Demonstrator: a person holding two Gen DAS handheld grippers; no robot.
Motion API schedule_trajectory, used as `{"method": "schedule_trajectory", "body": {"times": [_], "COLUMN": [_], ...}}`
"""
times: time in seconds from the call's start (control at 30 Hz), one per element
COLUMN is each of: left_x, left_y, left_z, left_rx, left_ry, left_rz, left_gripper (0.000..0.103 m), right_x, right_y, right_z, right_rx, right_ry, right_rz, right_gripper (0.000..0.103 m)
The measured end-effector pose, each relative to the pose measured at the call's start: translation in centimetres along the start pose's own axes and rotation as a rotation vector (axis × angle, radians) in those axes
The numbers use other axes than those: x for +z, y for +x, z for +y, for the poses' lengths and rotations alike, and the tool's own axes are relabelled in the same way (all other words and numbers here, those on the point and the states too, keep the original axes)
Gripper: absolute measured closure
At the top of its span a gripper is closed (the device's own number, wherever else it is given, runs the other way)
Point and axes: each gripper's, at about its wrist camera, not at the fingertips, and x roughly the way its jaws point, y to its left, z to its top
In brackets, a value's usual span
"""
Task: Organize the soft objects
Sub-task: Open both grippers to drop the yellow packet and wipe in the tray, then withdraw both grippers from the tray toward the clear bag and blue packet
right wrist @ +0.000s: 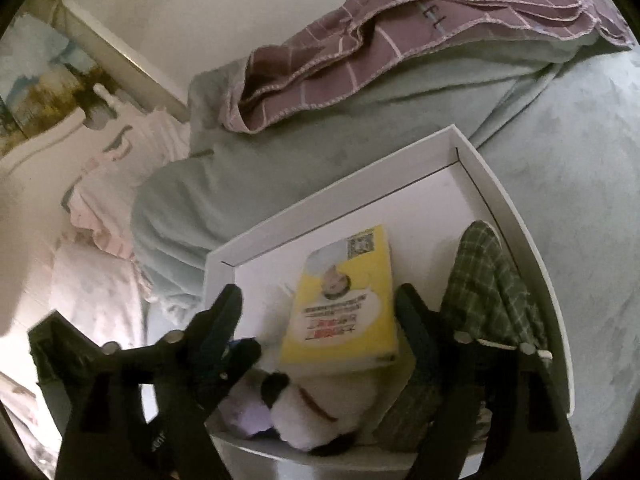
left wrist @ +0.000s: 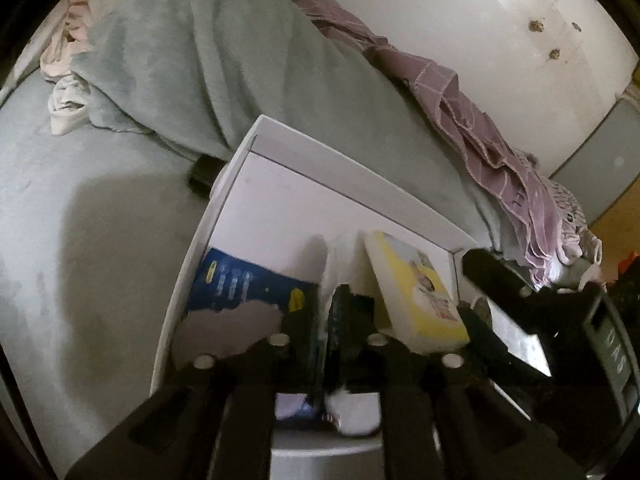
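Observation:
A white box point(left wrist: 244, 160) point(right wrist: 500, 196) lies on a pale green bed. In it are a yellow tissue pack point(left wrist: 416, 284) point(right wrist: 344, 300), a blue pack point(left wrist: 244, 284), a white and black plush toy point(right wrist: 320, 412) and a green checked cloth point(right wrist: 488, 284). My left gripper point(left wrist: 326, 312) is inside the box, its jaws nearly together on a thin dark-edged thing I cannot identify. My right gripper point(right wrist: 320, 304) is open over the box, one finger on each side of the yellow pack, not touching it.
A pale green blanket point(left wrist: 224, 60) point(right wrist: 280, 152) is heaped behind the box, with a purple checked cloth point(left wrist: 460, 120) point(right wrist: 360, 52) on it. Pink and white clothes point(right wrist: 108, 216) point(left wrist: 68, 52) lie nearby. A small black object point(left wrist: 202, 174) lies by the box corner. A white wall point(left wrist: 480, 20) is behind.

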Motion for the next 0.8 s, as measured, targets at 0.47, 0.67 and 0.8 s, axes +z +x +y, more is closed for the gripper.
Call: {"method": "schedule_trajectory", "body": {"times": [0.47,0.67,0.8], "left_x": [-2.1,-2.9,-2.9], "left_y": [-4.4,-5.5,-6.4], "left_z": [-3.2,-2.1,-1.8], "left_rx": [0.15,0.321,0.368], "left_ry": [0.087,0.079,0.112], "left_rz": [0.135,0.251,0.234], "left_gripper": [0.059,0.059,0.059], "right_x": [-1.4,-1.2,-1.0], "right_y": [-3.9,-1.5,1.8], "right_z": [2.7,1.3,1.2], "right_rx": [-0.171,-0.16,-0.2], "right_ry": [-0.128,-0.093,-0.119], "right_rz": [0.112,0.236,0.284], "right_gripper": [0.017,0.058,0.073]}}
